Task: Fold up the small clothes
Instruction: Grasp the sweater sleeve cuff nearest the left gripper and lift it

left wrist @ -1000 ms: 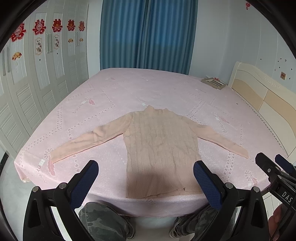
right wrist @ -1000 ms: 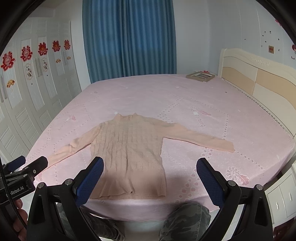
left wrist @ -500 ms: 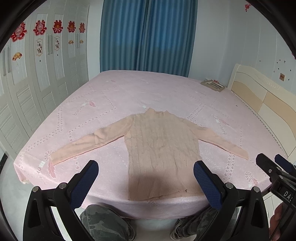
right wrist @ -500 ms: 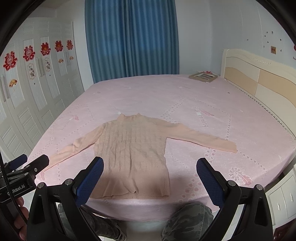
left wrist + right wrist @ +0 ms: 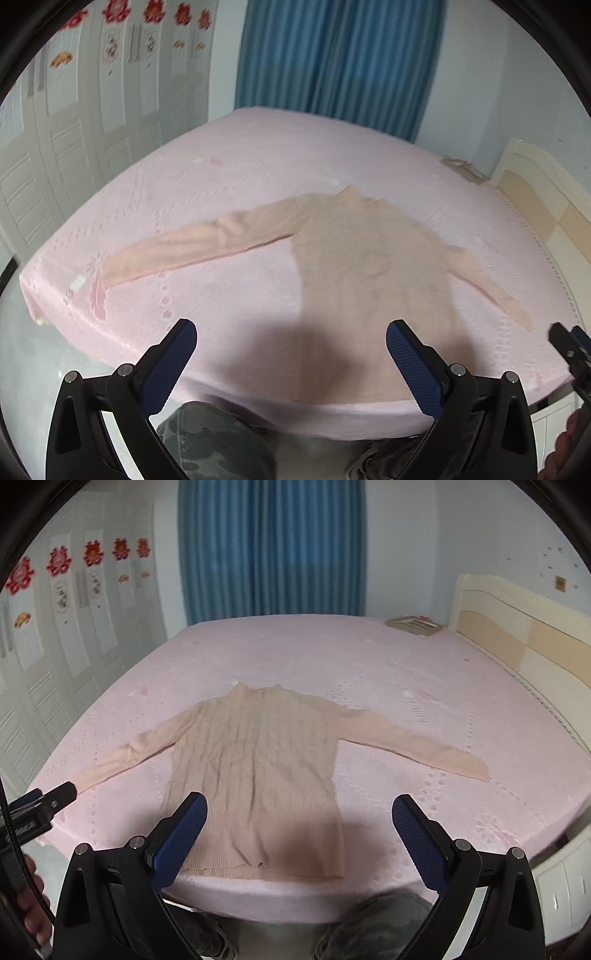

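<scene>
Both tools, left tool [image 5: 291, 354] and right tool [image 5: 300, 827], gape empty; pinching sweater [image 5: 255, 768] bottom-centre with bed sheet [image 5: 461, 701] risks dragging it.

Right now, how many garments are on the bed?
1: a peach sweater lies flat near the front edge of the bed, sleeves spread to both sides. A flat item near the headboard doesn't look like clothing. Nothing else shows.

sweater [image 5: 255, 771]: pale peach, cable-knit ribs. sheet [image 5: 388, 672]: pink, eyelet diamond lines, darker pink feather motifs. curtain [image 5: 271, 546]: blue. wardrobe [image 5: 74, 627]: white, red paper cut-outs. headboard [image 5: 517, 627]: cream with tan panels. finger pads [image 5: 181, 840]: blue, dotted. trousers [image 5: 373, 926]: camouflage.
</scene>
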{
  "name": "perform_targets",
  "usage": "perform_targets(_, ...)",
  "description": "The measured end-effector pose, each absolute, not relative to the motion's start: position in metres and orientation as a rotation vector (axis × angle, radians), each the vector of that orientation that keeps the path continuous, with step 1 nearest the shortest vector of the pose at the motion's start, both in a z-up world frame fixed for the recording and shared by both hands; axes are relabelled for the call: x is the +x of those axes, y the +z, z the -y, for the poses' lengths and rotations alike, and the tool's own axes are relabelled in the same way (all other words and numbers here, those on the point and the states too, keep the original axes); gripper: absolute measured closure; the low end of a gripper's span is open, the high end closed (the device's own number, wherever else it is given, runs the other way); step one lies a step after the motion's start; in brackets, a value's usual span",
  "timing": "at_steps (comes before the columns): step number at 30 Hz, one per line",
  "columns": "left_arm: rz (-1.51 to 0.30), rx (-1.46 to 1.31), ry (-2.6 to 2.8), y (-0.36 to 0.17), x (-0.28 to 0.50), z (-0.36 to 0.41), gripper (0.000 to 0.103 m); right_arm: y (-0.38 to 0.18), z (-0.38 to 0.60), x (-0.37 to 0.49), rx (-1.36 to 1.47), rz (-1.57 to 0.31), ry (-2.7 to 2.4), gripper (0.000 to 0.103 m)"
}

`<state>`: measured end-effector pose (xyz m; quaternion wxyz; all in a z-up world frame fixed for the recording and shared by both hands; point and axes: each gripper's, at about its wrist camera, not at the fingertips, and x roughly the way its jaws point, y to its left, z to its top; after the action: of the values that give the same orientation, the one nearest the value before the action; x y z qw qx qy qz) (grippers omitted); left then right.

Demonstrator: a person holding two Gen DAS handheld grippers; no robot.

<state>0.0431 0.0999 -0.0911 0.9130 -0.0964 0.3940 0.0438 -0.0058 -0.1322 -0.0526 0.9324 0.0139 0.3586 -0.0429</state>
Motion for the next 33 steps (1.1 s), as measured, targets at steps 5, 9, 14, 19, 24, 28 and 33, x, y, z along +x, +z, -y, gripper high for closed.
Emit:
perform_targets(5,-0.863,-0.273,0.179,-0.145,0.068,-0.146,0.003,-0.094,0.121,0.022,0.007,-0.753,-0.074,0.004)
perform_targets(9,-0.894,-0.319,0.267,-0.177,0.088,-0.188,0.006,-0.123,0.118,0.049,0.018,-0.815,-0.018,0.004)
perform_targets(14,-0.924,-0.432,0.291,-0.205,0.108,-0.239,0.008,-0.149,0.118,0.080,0.040,-0.863,0.001,0.009)
perform_targets(19,-0.908,-0.568,0.310,-0.229,0.122,-0.288,0.012,-0.158,0.121,0.109,0.073,-0.860,0.055,0.012)
perform_targets(24,-0.876,-0.724,0.296,-0.252,0.136,-0.323,0.014,-0.161,0.120,0.141,0.085,-0.847,0.083,0.020)
perform_targets(28,-0.802,-0.799,0.301,-0.258,0.144,-0.339,0.014,-0.164,0.118,0.168,0.064,-0.842,0.078,0.020)
perform_targets(33,-0.764,-0.851,0.356,-0.263,0.158,-0.356,0.031,-0.168,0.121,0.197,0.060,-0.825,0.078,0.020)
